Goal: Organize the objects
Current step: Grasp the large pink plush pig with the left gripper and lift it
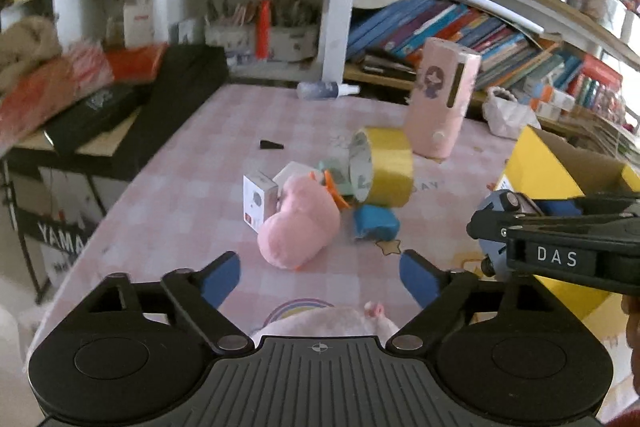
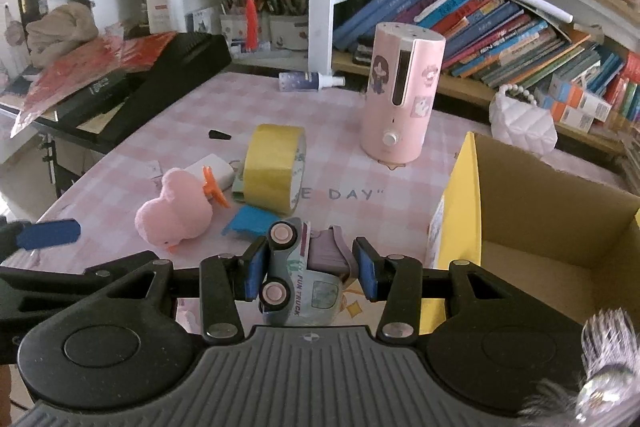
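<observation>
Soft daylight is cast over both views, brightest at the right edges. The left wrist view is smeared by motion blur; straight shelves are bowed near the edges.

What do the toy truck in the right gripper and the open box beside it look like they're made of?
Toy truck: apparently hard plastic, smooth and slightly glossy, with printed lettering and molded pink wheels. Box: corrugated cardboard, matte brown inside with yellow printed outer faces.

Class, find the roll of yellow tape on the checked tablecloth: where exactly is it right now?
In the right wrist view, the yellow tape roll stands on edge mid-table, between the pink plush toy on its left and the pink humidifier behind to its right.
</observation>
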A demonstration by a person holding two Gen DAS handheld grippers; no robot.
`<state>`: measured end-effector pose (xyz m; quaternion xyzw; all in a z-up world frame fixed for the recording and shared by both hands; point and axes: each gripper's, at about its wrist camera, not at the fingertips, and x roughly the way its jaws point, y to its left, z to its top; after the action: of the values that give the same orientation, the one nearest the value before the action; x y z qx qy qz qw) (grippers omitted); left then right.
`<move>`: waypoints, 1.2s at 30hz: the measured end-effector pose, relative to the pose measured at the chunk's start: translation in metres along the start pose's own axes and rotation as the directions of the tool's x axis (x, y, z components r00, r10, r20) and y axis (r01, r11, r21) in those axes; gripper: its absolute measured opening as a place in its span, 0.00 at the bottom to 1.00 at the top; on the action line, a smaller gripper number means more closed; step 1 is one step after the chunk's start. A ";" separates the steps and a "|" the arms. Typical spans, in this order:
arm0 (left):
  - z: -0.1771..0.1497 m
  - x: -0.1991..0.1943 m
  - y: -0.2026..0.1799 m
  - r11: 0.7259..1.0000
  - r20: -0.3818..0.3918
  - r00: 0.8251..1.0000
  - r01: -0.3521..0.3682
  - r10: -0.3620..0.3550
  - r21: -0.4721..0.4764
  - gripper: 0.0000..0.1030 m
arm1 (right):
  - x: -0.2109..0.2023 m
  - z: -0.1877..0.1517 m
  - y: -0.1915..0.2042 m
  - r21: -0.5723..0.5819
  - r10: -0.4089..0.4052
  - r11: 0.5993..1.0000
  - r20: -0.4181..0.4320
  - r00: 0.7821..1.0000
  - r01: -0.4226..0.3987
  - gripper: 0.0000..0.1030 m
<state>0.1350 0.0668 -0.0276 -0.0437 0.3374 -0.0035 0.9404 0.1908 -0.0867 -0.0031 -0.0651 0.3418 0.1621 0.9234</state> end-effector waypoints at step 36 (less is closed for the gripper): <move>-0.003 -0.051 0.036 0.994 -0.056 0.993 0.107 -0.108 -0.027 0.69 | -0.042 -0.031 0.013 0.030 -0.011 0.999 -0.023 1.000 0.011 0.42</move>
<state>0.0930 0.1048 -0.0001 -0.0730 0.3612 -0.0512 0.9282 0.1379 -0.0920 0.0006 -0.0548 0.3542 0.1511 0.9213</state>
